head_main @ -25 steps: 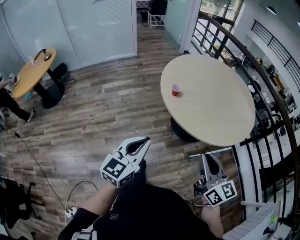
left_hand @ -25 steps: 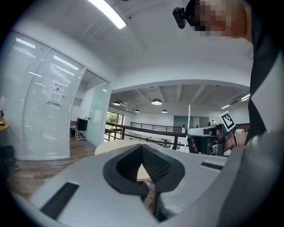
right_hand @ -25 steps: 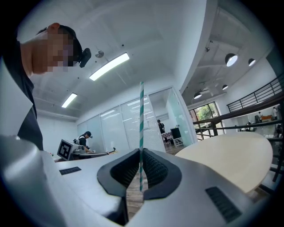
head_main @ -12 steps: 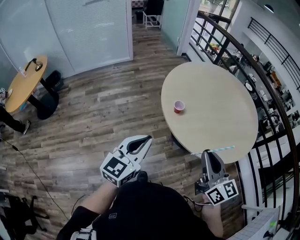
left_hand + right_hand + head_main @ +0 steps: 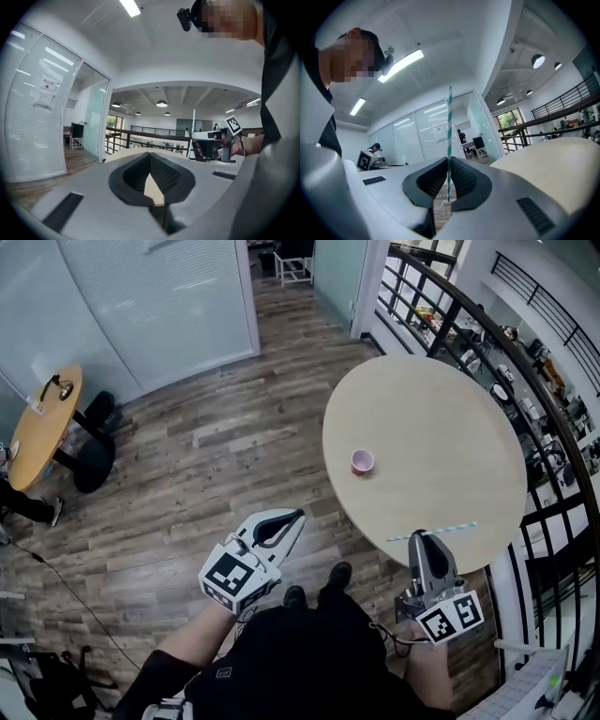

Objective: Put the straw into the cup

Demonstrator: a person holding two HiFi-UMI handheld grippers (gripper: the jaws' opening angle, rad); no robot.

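Since cup (image 5: 362, 461) sits upright near desk's (image 5: 441, 418) left edge, well apart from both grippers, head view suggests approach stage, straw not yet in. Right gripper (image 5: 419, 538) at desk's near edge, straw (image 5: 450, 528) held crosswise in its tips. Left gripper (image 5: 292, 517) over floor, idle.

Left gripper view: jaws pressed together, nothing between; likely kept spare for steadying cup.

Right gripper view: jaws pinching straw near one end, long end free, probably for insertion.

Soft, even light is filling the head view and the round pale wooden worktop (image 5: 441, 427). A long white ceiling strip light (image 5: 401, 63) is glowing in the right gripper view, whose fisheye corners are vignetting to black; the teal-striped white straw (image 5: 449, 140) is showing sharp.
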